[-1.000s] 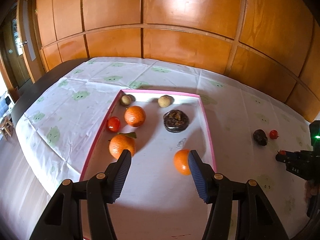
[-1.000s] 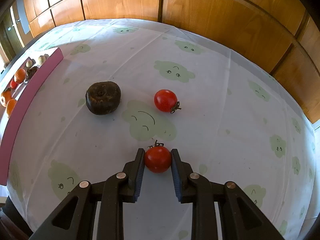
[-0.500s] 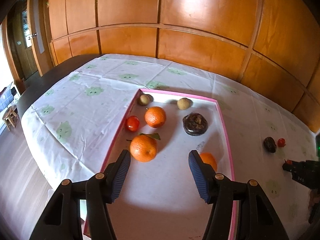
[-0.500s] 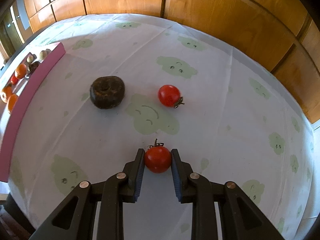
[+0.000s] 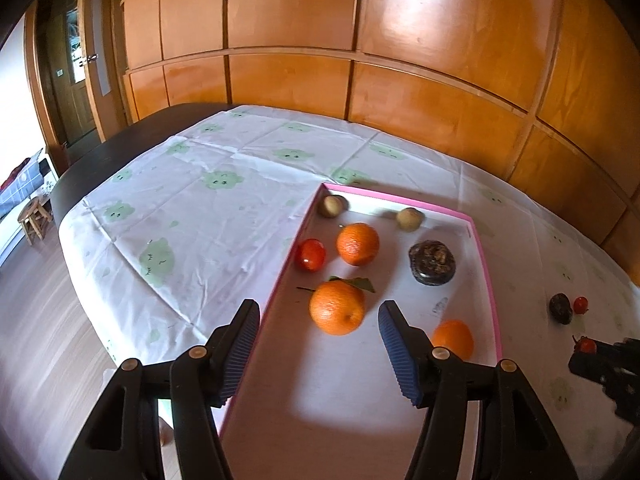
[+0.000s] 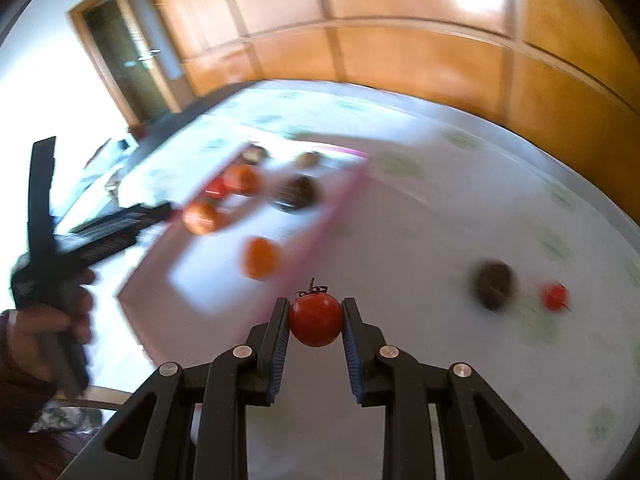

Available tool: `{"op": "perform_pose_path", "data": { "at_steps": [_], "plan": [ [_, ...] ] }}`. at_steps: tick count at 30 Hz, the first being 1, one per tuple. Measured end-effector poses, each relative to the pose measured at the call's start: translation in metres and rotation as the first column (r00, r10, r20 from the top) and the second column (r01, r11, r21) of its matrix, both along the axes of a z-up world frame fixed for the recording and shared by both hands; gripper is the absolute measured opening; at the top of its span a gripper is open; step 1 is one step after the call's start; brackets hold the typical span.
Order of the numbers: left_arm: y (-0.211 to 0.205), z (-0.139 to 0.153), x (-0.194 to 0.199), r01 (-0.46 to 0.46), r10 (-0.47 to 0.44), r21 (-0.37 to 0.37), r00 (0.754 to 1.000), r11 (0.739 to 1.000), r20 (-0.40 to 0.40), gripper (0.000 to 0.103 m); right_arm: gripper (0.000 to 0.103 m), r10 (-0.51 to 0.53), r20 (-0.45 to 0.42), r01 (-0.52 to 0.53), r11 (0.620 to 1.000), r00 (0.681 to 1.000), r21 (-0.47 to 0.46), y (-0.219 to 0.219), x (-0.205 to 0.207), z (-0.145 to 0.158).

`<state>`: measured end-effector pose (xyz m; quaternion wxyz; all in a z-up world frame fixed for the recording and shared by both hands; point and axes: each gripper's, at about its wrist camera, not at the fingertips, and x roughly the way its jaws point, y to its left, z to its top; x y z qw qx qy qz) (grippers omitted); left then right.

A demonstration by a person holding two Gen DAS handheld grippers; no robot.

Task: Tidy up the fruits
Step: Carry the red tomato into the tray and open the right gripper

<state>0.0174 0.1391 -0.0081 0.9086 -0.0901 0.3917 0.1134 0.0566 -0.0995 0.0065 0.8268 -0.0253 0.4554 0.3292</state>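
We held the small red tomato (image 6: 315, 323) between the ribbed blue pads (image 6: 282, 344) of the right gripper (image 6: 315, 326), whose jaws were closed firmly against its two sides. It was round, with no long axis to speak of, and its dark curled stem pointed up and away from us. It was smooth and glossy. In the right wrist view the background was smeared with blur, so the tomato's height above the cloth could not be judged.

The left gripper (image 5: 318, 334) held nothing, its jaws spread wide over the near part of the pink-rimmed tray (image 5: 486, 264). The leafy orange (image 5: 337, 307) lay in line with the gap, just beyond the fingertips. In the tray we also saw a second orange (image 5: 357, 243), a third orange (image 5: 453, 338) by the right rim, a red tomato in the tray (image 5: 311, 254) against the left rim, a dark wrinkled fruit (image 5: 432, 262) and two small pale-brown fruits (image 5: 331, 205) at the far end.

The tray floor looked flat and white, with bare room in its near half. Right of the tray, on the white tablecloth (image 5: 192, 216) printed with green faces, a dark round fruit (image 6: 494, 283) and another small tomato (image 6: 555, 296) sat close together, well apart from the rim. Glossy wood panelling (image 5: 420, 92) ran behind the table.
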Motion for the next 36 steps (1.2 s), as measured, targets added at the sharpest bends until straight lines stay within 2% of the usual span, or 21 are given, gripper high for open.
{"op": "perform_pose_path", "data": {
  "at_steps": [5, 14, 21, 29, 36],
  "plan": [
    [0.009, 0.001, -0.001, -0.019, 0.020, -0.007, 1.000, 1.000, 0.005, 0.066, 0.026, 0.089, 0.016, -0.089, 0.996, 0.996, -0.008, 0.048, -0.014, 0.002],
    [0.012, -0.005, -0.002, -0.018, 0.018, -0.015, 1.000, 1.000, -0.009, 0.066, 0.028, 0.133, -0.011, -0.134, 0.988, 0.991, -0.072, 0.084, -0.018, -0.024],
    [0.008, -0.006, -0.003, 0.000, 0.000, -0.005, 1.000, 1.000, -0.007, 0.066, 0.029, 0.090, -0.016, -0.091, 0.993, 0.996, -0.074, 0.074, -0.017, -0.027],
    [-0.010, 0.002, -0.005, 0.057, -0.057, 0.028, 0.998, 0.998, 0.015, 0.066, 0.031, 0.028, 0.031, -0.026, 0.998, 0.999, -0.057, 0.051, -0.020, -0.010],
    [-0.030, 0.008, -0.007, 0.122, -0.123, 0.045, 0.992, 0.992, 0.029, 0.067, 0.031, -0.038, 0.074, 0.044, 0.996, 0.997, -0.078, 0.019, -0.018, 0.003]
  ]
}}
